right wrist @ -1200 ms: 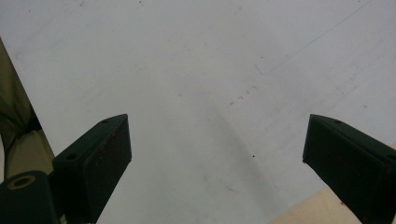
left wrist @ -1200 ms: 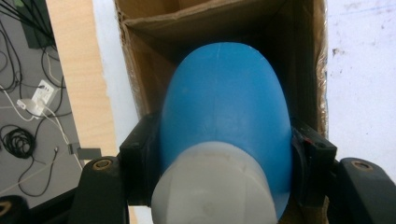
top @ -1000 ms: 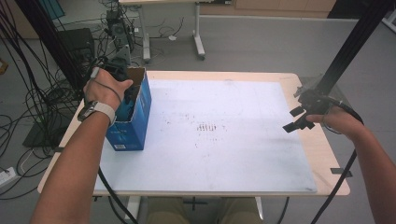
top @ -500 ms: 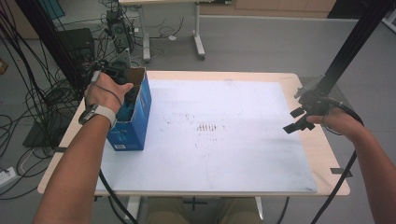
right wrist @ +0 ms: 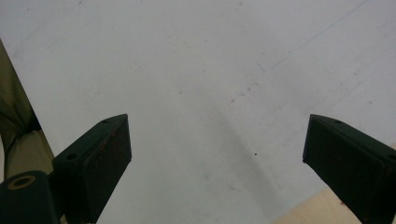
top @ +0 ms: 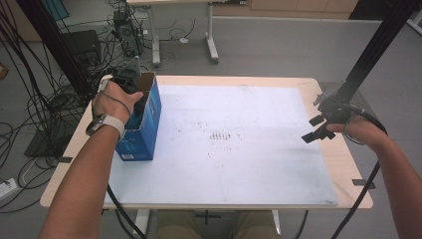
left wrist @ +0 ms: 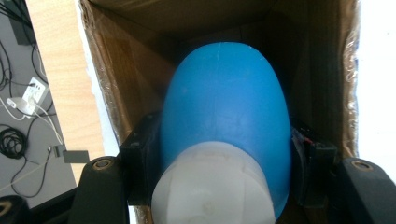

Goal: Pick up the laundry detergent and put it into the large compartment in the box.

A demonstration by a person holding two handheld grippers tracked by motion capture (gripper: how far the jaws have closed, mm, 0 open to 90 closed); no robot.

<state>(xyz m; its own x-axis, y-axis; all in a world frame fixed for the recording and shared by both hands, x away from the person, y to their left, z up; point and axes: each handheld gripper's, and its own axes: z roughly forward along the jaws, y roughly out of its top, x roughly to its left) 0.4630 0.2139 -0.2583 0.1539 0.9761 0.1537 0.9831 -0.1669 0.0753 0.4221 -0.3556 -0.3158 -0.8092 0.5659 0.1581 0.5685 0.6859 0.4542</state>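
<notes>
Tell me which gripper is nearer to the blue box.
Left. The left gripper reaches down into the open blue box at the table's left edge, its jaws clamped on a blue and white object. The right gripper hovers open near the table's right edge, far from the box.

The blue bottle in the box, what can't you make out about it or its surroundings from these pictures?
- High view: the blue bottle is hidden by the left hand and the blue cardboard box wall.
- Left gripper view: the bottle's far end and the box floor are lost in shadow; its white cap is cut off by the bottom edge.
- Left gripper view: the bottle blocks any other contents.
- High view: the box's print is too small to read.
</notes>
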